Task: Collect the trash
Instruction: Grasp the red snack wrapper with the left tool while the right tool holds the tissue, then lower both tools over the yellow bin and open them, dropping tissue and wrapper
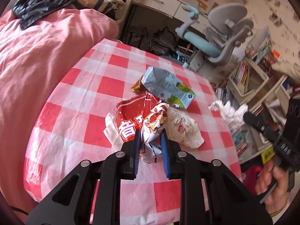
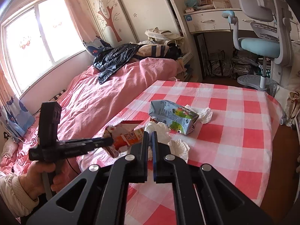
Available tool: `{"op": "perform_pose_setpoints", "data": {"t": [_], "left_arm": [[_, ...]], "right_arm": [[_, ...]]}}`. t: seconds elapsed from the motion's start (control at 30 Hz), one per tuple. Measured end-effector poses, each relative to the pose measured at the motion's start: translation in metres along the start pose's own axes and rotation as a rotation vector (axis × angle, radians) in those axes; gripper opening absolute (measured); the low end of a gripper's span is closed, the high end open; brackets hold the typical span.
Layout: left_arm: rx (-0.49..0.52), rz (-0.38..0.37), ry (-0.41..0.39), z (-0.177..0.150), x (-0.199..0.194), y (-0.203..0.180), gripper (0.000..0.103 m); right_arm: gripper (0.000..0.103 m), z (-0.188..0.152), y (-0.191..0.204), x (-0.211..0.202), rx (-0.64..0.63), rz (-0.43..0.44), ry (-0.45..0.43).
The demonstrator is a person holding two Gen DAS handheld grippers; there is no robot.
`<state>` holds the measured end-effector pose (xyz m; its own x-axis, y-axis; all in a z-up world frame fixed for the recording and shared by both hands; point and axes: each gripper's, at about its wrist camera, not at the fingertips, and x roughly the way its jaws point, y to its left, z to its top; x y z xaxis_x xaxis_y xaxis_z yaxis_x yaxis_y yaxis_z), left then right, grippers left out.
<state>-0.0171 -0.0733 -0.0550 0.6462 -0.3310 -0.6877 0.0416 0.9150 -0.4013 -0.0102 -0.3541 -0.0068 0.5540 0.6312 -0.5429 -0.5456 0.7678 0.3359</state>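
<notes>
Between our left gripper's (image 1: 150,136) closing jaws we pinch the crumpled red-and-white foil snack wrapper (image 1: 144,120), light, crackly and slippery, best held by its bunched end, while our right gripper (image 2: 149,140) clamps a soft white tissue wad (image 2: 159,131).

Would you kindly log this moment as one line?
left gripper: shut on crumpled red snack wrapper | right gripper: shut on crumpled white tissue

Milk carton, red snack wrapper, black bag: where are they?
milk carton (image 2: 173,117), right wrist view, its printed side.
red snack wrapper (image 1: 131,118), left wrist view, its red face.
black bag (image 2: 116,56), right wrist view, its crumpled middle.
</notes>
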Motion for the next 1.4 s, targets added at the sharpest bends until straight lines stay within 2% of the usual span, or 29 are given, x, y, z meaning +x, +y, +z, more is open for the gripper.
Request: {"op": "perform_pose_setpoints", "data": {"t": [0.1,0.23,0.5,0.63,0.97,1.23,1.4], "left_arm": [[-0.080,-0.109,-0.035,0.005,-0.016,0.012,0.017],[-0.196,-0.165,-0.049,0.006,-0.025,0.033,0.017],[-0.186,-0.248,-0.146,0.006,-0.058,0.030,0.017],[-0.153,-0.250,-0.165,0.001,-0.077,0.025,0.017],[-0.086,-0.218,-0.133,-0.041,-0.109,0.014,0.017],[-0.050,-0.190,-0.071,-0.078,-0.120,0.006,0.017],[-0.077,-0.164,-0.013,-0.105,-0.125,0.010,0.017]], "right_arm": [[0.004,-0.003,0.004,-0.001,-0.007,0.003,0.003],[0.004,-0.005,0.007,-0.004,-0.009,0.005,0.001],[0.004,-0.015,0.021,-0.012,-0.016,0.029,-0.004],[0.004,-0.024,0.034,-0.019,-0.011,0.070,-0.007],[0.005,-0.069,0.078,-0.030,-0.032,0.162,0.049],[0.005,-0.122,0.099,-0.022,0.022,0.215,0.174],[0.005,-0.152,0.113,-0.012,0.037,0.230,0.270]]}}
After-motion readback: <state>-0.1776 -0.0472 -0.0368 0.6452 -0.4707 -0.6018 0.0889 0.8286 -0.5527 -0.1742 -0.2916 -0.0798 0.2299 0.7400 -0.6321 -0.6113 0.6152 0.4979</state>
